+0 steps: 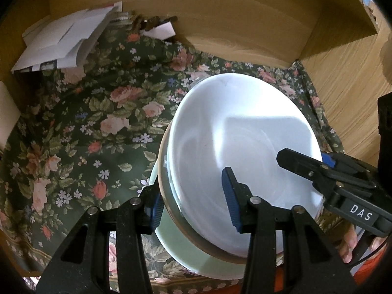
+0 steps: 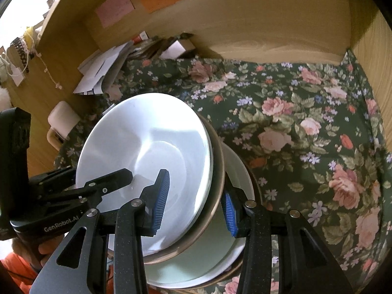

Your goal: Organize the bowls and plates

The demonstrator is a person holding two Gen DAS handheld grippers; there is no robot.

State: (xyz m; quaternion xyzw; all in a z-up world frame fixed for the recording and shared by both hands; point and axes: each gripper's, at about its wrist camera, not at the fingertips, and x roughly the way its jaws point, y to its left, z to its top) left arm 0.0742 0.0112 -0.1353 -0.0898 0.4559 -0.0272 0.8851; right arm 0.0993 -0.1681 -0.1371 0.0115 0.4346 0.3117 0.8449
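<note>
A floral cloth (image 2: pixel 306 122) covers the floor of a wooden alcove (image 2: pixel 269 24), and most of that cloth lies bare. Over its near middle a stack of dishes (image 1: pixel 245 134) is carried between the two grippers, tilted, and I judge it is on its way to being set down, not yet resting flat.

The stack already looks gathered: a shallow white bowl (image 2: pixel 147 142) on top, a brown-rimmed plate (image 2: pixel 218 171) under it, and a pale green plate (image 1: pixel 186 250) at the bottom, with perhaps another rim beneath, though the near edge is too crowded to be sure. So the nesting seems done; placing the pile and letting go remain.

The left gripper (image 1: pixel 196 203) is clamped on the stack's left edge, one blue pad inside the bowl and one outside the rims. The right gripper (image 2: pixel 193 201) is clamped likewise on the right edge.

Far left in the corner lie loose white papers (image 1: pixel 63 39), apart from the dishes. A white mug (image 2: pixel 62 120) sits by the left wall, and whether it belongs to the tidying I cannot tell.
</note>
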